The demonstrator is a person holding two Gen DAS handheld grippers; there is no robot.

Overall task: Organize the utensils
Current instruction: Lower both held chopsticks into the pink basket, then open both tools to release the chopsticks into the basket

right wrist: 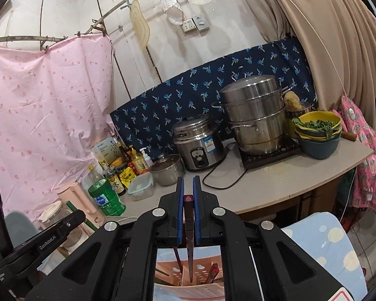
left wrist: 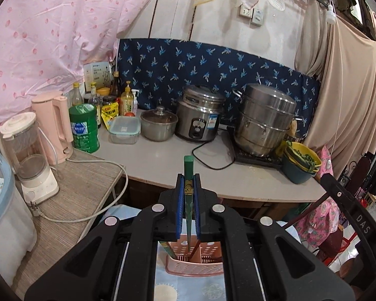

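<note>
My left gripper (left wrist: 188,179) is shut on a green chopstick (left wrist: 188,173) held upright, its tip down in a pink perforated utensil basket (left wrist: 195,266). My right gripper (right wrist: 188,183) is shut on a dark red chopstick (right wrist: 189,228), also upright, its tip reaching into the same pink basket (right wrist: 188,292). Other chopsticks (right wrist: 178,258) stand in the basket. The basket rests on a light blue patterned cloth (right wrist: 333,248). The left gripper's body (right wrist: 50,238) shows at the lower left of the right wrist view.
A grey counter (left wrist: 163,158) holds a rice cooker (left wrist: 200,113), steamer pot (left wrist: 265,120), small lidded pot (left wrist: 159,124), plastic box (left wrist: 124,129), bottles, green can (left wrist: 84,128) and bowls of greens (left wrist: 303,161). A blender (left wrist: 30,155) and pink kettle (left wrist: 54,128) stand left.
</note>
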